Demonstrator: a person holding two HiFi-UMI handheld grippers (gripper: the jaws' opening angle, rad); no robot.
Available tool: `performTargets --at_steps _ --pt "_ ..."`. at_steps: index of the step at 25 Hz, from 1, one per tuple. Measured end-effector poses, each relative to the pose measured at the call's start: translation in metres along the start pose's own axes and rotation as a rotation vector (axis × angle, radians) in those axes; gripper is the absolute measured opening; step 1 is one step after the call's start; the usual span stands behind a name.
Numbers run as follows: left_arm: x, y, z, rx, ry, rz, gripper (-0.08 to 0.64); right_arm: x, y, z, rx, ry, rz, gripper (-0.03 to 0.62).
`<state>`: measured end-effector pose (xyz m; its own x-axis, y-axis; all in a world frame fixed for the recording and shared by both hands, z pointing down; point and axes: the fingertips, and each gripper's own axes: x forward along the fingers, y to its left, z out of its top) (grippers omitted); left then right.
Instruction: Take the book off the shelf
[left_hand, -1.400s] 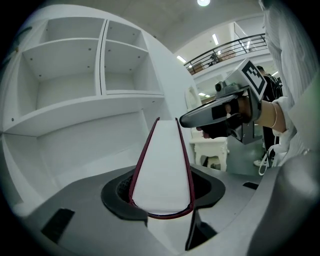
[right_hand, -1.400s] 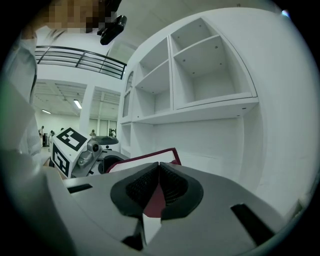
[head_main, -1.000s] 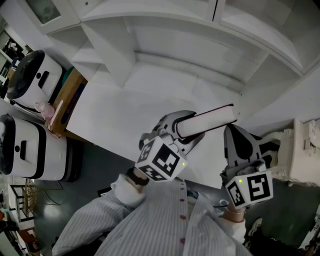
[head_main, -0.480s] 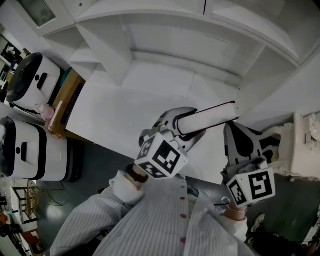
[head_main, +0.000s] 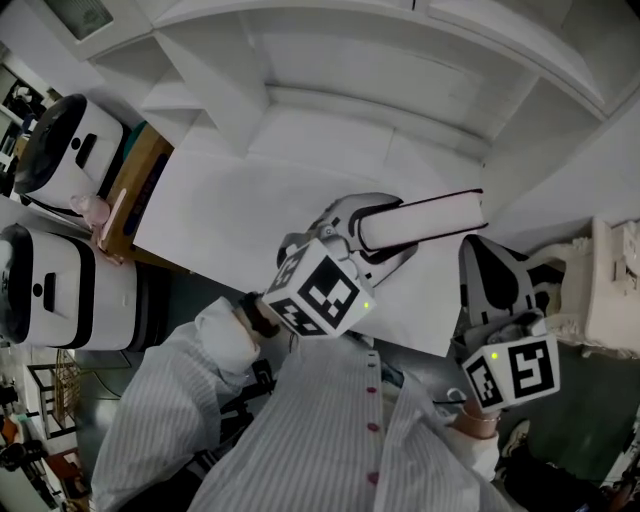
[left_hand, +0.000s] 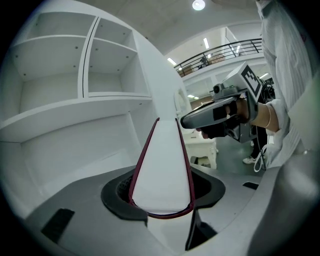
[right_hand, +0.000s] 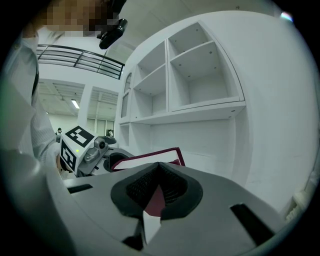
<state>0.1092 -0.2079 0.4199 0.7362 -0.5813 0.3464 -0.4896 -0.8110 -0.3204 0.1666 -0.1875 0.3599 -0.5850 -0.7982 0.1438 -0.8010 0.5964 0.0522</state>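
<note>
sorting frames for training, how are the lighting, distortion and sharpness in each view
Head view: soft even light, no glare, sharp; the shelf lines bow. Left gripper view: heavy fisheye with black corners, ceiling lamp blown out, book crisp. Right gripper view: same fisheye, the fingers dark and slightly soft, mosaic patch at top left.

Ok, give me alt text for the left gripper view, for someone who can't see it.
The left tool clamps a book with a dark red cover, its white page edges facing the camera. White shelves stand behind, and the right tool hovers at right.
</note>
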Motion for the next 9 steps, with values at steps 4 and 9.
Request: performTargets --at_steps 4,9 --pt "0.0019 -0.0039 -0.0024 0.068 0.032 -0.038 0.228 -0.0057 -0.0019 0.0000 0.002 0.003 -0.010 0.014" --pt "0.0022 -0.0028 -0.0039 0.141 0.051 -0.066 0.228 -0.0071 -0.0050 0.0038 -0.007 -0.010 -0.030 0.014"
